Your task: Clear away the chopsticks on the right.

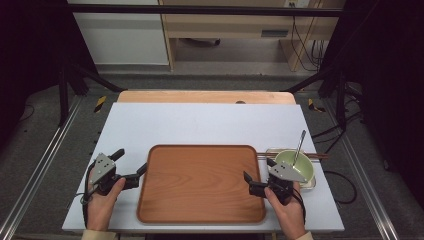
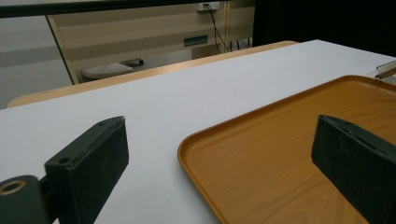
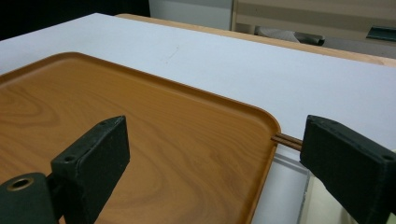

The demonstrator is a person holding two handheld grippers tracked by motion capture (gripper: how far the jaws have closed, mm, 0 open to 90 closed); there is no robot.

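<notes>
A brown wooden tray (image 1: pixel 200 200) lies bare on the white table top, near the front edge. My left gripper (image 1: pixel 131 163) is open at the tray's left rim. In the left gripper view (image 2: pixel 219 158) one jaw hangs over the white surface and the other over the tray (image 2: pixel 280 140). My right gripper (image 1: pixel 259 170) is open at the tray's right rim. In the right gripper view (image 3: pixel 215 158) its left jaw is over the tray (image 3: pixel 116 107) and its right jaw is past the rim. Nothing sits between either pair of jaws.
Just right of the tray a pale green bowl (image 1: pixel 290 161) with a spoon (image 1: pixel 300 141) in it rests on a small clear dish (image 1: pixel 271 151), with brown chopsticks (image 1: pixel 320 156) (image 3: pixel 286 140) beside it. The white table (image 1: pixel 210 125) is bare behind the tray.
</notes>
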